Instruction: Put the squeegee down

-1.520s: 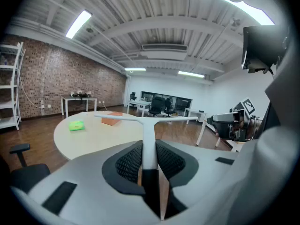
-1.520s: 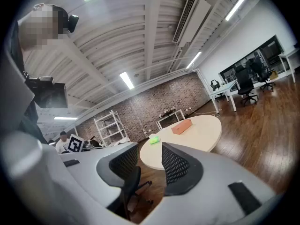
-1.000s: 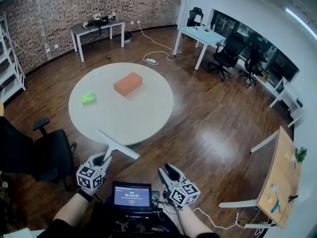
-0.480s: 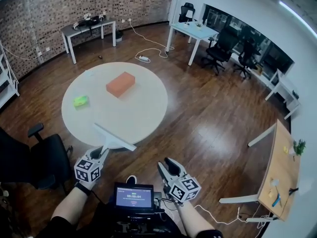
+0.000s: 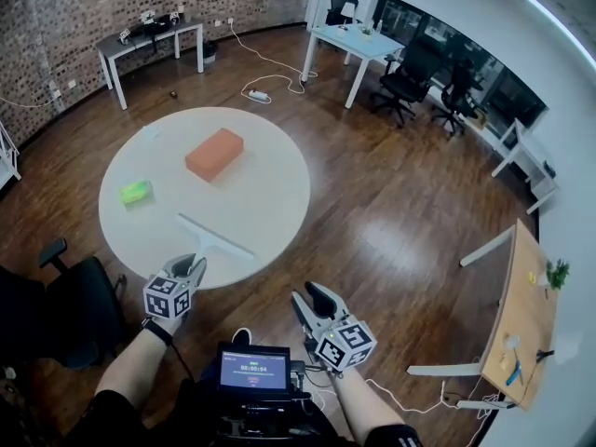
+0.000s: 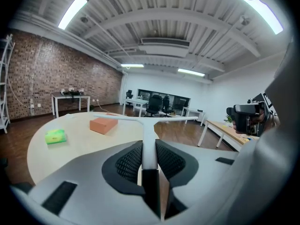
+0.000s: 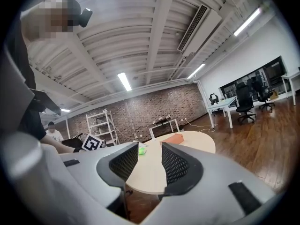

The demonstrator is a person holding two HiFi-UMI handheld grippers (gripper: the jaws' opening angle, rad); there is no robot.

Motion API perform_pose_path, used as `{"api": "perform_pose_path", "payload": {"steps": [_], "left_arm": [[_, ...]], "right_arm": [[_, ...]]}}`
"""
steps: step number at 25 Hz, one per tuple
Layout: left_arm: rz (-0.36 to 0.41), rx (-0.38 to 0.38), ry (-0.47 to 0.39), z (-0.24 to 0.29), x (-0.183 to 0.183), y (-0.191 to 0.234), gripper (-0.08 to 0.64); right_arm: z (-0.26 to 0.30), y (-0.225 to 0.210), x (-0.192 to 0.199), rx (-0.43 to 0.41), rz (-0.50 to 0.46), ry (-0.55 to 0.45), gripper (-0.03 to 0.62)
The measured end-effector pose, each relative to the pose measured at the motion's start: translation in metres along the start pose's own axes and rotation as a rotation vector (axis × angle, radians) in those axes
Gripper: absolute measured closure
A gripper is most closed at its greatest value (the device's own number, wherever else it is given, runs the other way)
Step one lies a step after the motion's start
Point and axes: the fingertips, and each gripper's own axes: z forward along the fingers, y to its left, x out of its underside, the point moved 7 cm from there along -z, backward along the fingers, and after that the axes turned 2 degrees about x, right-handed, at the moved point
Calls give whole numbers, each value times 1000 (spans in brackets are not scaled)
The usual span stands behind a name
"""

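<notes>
You are gripping the squeegee (image 5: 216,237) in your left gripper (image 5: 193,266), whose jaws are closing tight on the thin white handle with nothing else between them; in the left gripper view the handle (image 6: 149,142) is running straight out from between the dark pads (image 6: 129,162) to the long blade, which is lying level and crosswise. In the head view that blade is sitting over the near part of the round white table (image 5: 256,189), slanting from upper left to lower right, while the handle is reaching back over the table's near edge to your gripper; whether the blade is touching the tabletop you cannot tell from these views. Farther across the table an orange block (image 5: 214,154) is resting near the middle, and a small green thing (image 5: 136,192) is lying to its left, well apart from the blade. Your right gripper (image 5: 309,300) is hanging over the wooden floor (image 5: 391,222), off the table's near right side, with its jaws standing apart and holding nothing; the right gripper view is showing only the table (image 7: 199,143), the orange block (image 7: 173,139) and the green thing (image 7: 142,150) beyond the gap. A small lit screen (image 5: 250,369) is sitting low between your arms.
</notes>
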Motion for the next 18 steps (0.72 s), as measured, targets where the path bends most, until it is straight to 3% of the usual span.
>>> {"api": "perform_pose_path", "payload": {"steps": [9, 18], "left_arm": [[34, 29, 78, 81, -6, 52, 477], [70, 24, 176, 168, -1, 97, 477]], "right_arm": [[66, -27, -20, 35, 30, 19, 413], [93, -56, -22, 96, 50, 48, 413]]}}
